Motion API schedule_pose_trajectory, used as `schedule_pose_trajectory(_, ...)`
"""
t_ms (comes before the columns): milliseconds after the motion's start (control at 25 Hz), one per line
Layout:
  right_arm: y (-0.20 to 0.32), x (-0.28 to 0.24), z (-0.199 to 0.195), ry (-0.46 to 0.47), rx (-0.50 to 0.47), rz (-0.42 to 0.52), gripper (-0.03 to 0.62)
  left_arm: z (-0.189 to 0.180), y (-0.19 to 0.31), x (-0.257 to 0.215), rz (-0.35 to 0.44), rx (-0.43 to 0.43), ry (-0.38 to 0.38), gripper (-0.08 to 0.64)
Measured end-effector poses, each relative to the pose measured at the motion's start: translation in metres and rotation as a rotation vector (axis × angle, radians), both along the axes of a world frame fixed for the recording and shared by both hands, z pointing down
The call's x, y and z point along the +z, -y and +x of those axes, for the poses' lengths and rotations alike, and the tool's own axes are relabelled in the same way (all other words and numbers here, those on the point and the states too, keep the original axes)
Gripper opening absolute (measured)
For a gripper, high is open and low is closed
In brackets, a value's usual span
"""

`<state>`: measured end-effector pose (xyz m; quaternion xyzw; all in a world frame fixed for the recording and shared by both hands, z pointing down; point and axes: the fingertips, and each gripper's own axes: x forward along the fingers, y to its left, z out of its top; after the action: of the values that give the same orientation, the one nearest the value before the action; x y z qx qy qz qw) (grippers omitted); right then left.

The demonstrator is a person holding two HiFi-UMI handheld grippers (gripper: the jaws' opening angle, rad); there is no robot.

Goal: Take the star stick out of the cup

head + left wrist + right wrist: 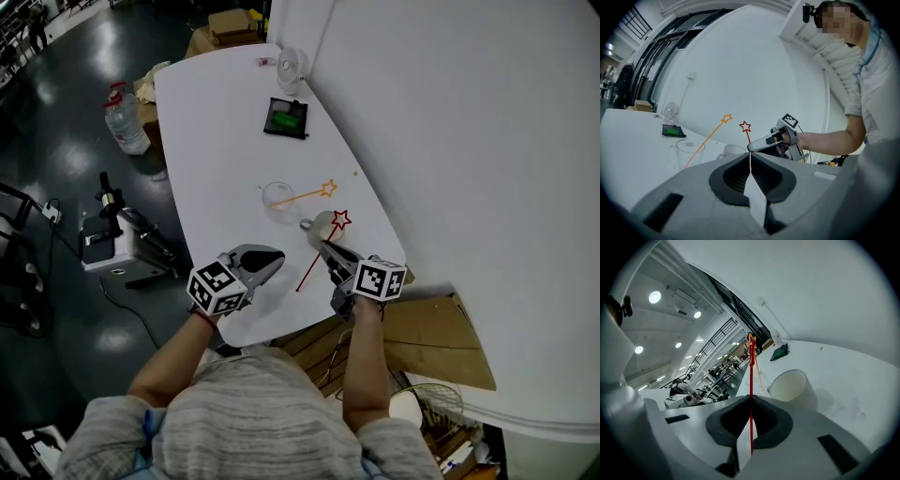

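Note:
My right gripper [326,249] [751,397] is shut on a thin red star stick [319,251] [751,380], gripping it partway along. Its red star [341,219] [745,126] hangs over a white cup [323,227] [790,386], and the lower end points down-left over the table. The stick is outside the white cup, which looks empty. A clear cup [278,198] [689,151] further back holds an orange star stick [307,195] [710,135]. Near the table's front edge my left gripper [276,259] [750,155] is shut with nothing in it.
The white table [216,150] runs along a white wall on the right. A black-and-green item [287,119] and a small fan [292,66] lie at the far end. A water bottle [125,120] and floor equipment [117,234] stand to the left, cardboard [441,337] to the lower right.

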<state>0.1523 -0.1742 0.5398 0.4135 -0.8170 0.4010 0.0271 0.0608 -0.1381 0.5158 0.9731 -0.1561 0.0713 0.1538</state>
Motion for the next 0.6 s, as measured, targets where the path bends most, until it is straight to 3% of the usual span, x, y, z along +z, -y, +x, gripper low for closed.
schedule_pose_trajectory(600,-0.026,0.06,-0.039,0.056,-0.128,-0.234,0.012,-0.005,-0.004,0.005,-0.015,-0.005,0.009,0.017)
